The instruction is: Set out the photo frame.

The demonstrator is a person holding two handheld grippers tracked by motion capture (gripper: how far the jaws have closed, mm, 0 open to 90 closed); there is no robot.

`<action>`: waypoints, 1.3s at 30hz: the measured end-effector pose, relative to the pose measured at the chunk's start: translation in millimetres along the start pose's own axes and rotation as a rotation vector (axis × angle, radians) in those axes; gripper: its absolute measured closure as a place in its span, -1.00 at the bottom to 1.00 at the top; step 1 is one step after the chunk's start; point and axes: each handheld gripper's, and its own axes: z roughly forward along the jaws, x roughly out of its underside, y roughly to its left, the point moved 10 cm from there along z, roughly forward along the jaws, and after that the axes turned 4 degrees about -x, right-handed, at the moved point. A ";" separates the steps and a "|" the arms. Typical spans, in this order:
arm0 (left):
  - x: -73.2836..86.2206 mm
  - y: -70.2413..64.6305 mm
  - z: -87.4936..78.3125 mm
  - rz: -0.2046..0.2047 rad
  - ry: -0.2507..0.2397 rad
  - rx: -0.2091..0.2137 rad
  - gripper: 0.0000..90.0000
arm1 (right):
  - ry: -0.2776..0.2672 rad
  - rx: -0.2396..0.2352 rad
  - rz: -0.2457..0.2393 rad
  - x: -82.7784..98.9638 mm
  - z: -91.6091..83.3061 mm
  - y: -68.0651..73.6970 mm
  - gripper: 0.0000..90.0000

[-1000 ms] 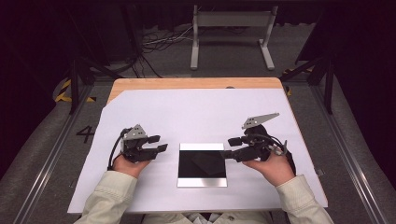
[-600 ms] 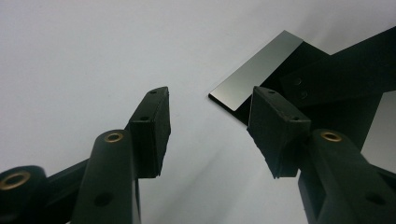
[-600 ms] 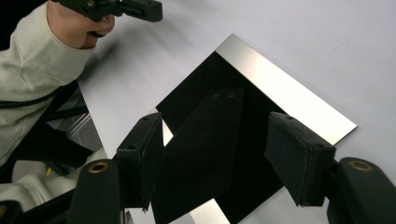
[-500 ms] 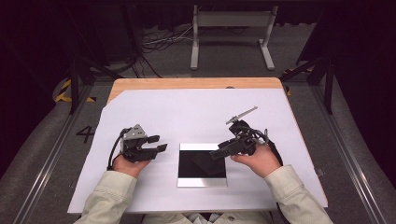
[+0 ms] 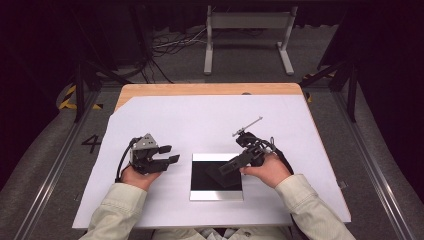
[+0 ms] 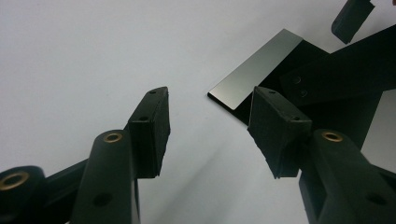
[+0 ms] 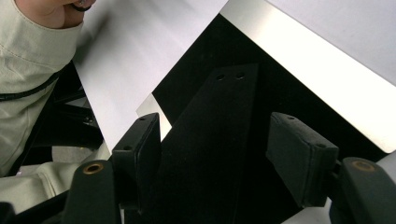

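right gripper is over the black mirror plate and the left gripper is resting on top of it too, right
Not quite. The right gripper is over the black mirror plate, but the left gripper is not on it: the high view shows it beside the plate's left edge, over the white sheet, with its jaws open and nothing between them.

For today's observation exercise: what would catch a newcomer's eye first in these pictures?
First, the glossy black square plate with silvery edges, lying near the front of the white sheet covering the table. Next, the right tongs, open, reaching over the plate's right part. The left tongs rest open on the sheet, left of the plate.
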 end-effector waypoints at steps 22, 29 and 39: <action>-0.6 -0.6 -1.1 0.000 0.001 -0.005 0.06 | 0.087 -0.093 0.044 8.9 22.2 3.8 -0.25; -1.0 -0.4 -1.3 0.002 -0.001 -0.006 0.06 | 0.110 -0.110 0.057 12.3 27.2 4.5 -0.27; -1.5 0.2 -1.5 0.003 -0.005 -0.010 0.06 | 0.127 -0.122 0.069 13.8 29.0 9.4 -0.20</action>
